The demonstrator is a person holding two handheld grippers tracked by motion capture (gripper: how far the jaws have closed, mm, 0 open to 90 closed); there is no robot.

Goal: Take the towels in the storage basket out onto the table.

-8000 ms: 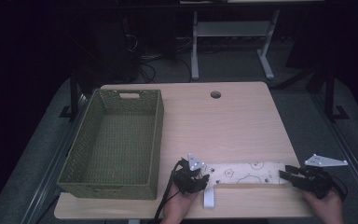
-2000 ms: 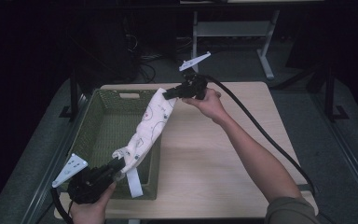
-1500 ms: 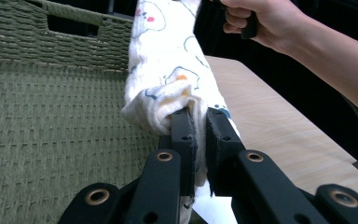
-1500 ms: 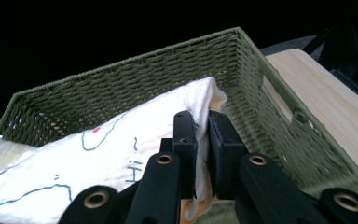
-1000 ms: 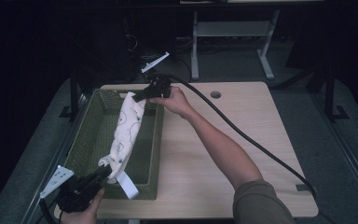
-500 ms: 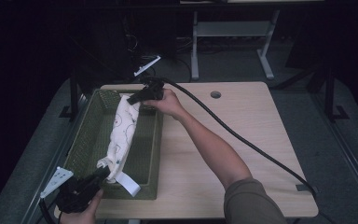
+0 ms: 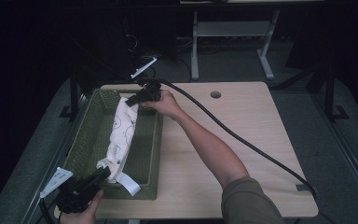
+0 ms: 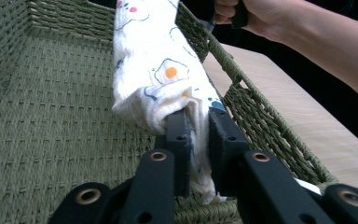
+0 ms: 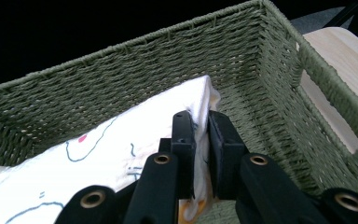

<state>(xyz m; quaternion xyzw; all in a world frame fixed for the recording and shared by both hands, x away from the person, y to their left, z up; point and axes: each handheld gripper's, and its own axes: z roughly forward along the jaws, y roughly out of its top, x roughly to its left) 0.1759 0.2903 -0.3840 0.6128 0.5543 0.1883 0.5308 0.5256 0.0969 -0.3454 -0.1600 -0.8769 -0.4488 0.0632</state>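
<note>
Wooden table (image 7: 242,140), green woven basket (image 7: 91,135); printed cloth (image 7: 123,135) clamped by left gripper (image 8: 196,126) and right gripper (image 9: 200,128).

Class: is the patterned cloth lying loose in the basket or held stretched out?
Stretched out. The patterned cloth runs lengthwise over the green woven basket, each end clamped by the left gripper and right gripper.
</note>
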